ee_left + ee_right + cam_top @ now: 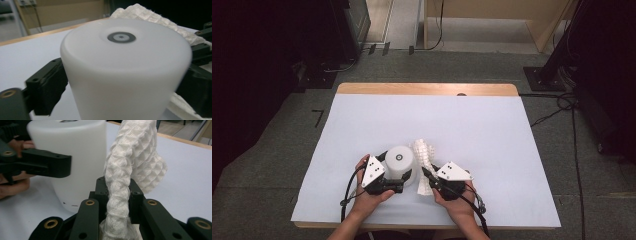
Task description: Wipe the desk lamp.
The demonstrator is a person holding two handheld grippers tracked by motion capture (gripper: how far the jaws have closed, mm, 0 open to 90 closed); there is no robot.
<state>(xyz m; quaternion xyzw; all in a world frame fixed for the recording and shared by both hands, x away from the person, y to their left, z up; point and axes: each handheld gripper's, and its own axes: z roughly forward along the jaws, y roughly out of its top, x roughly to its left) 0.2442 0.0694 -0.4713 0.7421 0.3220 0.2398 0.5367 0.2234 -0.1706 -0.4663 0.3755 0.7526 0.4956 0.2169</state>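
Near the desk's front edge, my left claw [398,181] clamps the smooth, probably slippery white cup [400,164] around its wall, while my right claw [428,176] pinches the soft, light waffle cloth [424,152] mid-bunch.

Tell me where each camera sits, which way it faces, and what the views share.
High view: above the person's side, looking forward and down at the table; both hands show.
Left gripper view: rides the left gripper, facing the white cup between its jaws.
Right gripper view: rides the right gripper, facing the white cloth it pinches.
All three share cup and cloth.
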